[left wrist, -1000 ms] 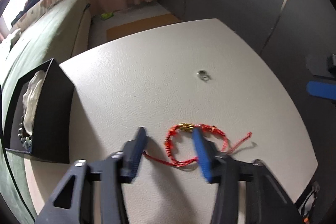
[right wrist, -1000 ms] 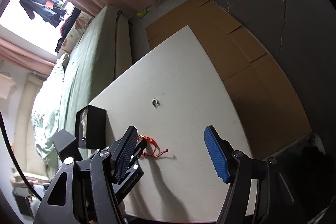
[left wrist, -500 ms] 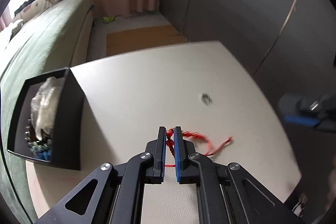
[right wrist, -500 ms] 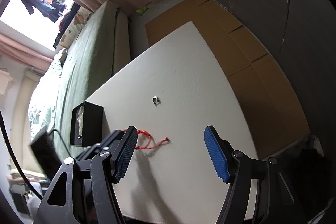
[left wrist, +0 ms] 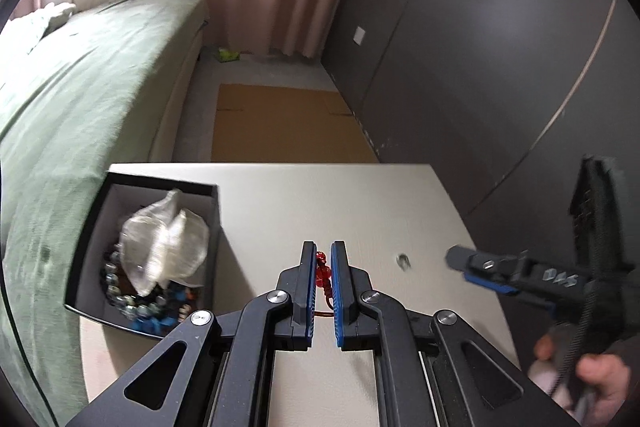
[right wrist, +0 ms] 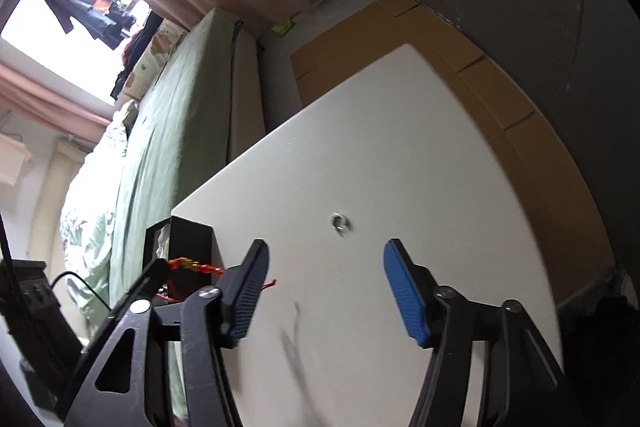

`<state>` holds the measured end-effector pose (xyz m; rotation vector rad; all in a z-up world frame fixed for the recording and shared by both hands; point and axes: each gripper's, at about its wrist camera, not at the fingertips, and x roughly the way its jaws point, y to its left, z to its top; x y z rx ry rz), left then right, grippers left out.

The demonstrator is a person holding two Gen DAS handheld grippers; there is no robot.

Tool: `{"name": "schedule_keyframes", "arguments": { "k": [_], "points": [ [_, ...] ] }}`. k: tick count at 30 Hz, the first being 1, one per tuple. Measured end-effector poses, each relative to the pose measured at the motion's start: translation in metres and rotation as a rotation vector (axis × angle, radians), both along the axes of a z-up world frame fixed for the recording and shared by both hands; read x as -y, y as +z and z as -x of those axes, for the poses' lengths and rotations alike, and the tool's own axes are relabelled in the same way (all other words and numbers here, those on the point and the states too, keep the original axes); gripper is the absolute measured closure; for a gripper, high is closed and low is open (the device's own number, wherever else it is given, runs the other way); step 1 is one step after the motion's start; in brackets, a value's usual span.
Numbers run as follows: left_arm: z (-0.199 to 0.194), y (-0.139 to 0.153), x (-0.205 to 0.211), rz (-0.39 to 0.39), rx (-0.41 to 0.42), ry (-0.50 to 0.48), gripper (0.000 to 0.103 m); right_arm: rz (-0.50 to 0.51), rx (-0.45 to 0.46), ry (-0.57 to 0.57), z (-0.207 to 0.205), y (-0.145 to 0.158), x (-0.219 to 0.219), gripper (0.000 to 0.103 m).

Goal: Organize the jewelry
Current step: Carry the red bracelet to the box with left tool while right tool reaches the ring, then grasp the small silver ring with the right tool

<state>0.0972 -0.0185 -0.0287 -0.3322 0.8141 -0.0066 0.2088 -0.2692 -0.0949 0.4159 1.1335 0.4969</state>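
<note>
While a second ago it lay on the table [left wrist: 280, 203], the red bracelet [left wrist: 322, 269] now hangs clamped in the left gripper [left wrist: 321, 259], lifted near the black box [left wrist: 160, 185] at the left edge; the right gripper [right wrist: 324, 267] waits with fingers apart.

The red bracelet [left wrist: 322, 273] is mostly hidden between the left fingers [left wrist: 308, 283]; the ring [left wrist: 402, 261] is blurred.

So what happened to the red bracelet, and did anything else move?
The left gripper, open around the red bracelet a second ago, shut on it and lifted it off the table, toward the black box. The right gripper stayed open and empty. The small ring stayed where it lay, and the box did not move.
</note>
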Motion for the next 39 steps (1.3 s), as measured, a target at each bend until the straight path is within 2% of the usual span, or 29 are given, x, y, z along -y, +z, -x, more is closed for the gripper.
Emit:
{"name": "schedule_keyframes", "arguments": {
  "k": [2, 10, 19, 25, 28, 33, 39],
  "points": [
    [0.003, 0.004, -0.008, 0.015, 0.012, 0.015, 0.096, 0.0, -0.005, 0.025, -0.005, -0.004, -0.01, 0.057],
    [0.012, 0.019, -0.044, 0.073, 0.052, 0.067, 0.096, 0.135, 0.041, 0.052, -0.02, -0.018, -0.039, 0.075],
    [0.026, 0.038, -0.076, 0.115, 0.103, 0.124, 0.096, 0.356, 0.121, 0.087, -0.016, -0.021, -0.068, 0.077],
    [0.038, 0.047, -0.098, 0.128, 0.132, 0.175, 0.096, 0.521, 0.192, 0.119, -0.007, -0.018, -0.083, 0.088],
    [0.044, 0.05, -0.108, 0.129, 0.141, 0.198, 0.096, 0.521, 0.188, 0.126, -0.005, -0.016, -0.083, 0.088],
    [0.048, 0.049, -0.12, 0.135, 0.141, 0.232, 0.096, 0.437, 0.201, 0.124, 0.001, 0.001, -0.079, 0.088],
    [0.034, 0.039, -0.119, 0.141, 0.132, 0.215, 0.096, 0.349, 0.224, 0.14, 0.017, 0.02, -0.084, 0.088]
  ]
}}
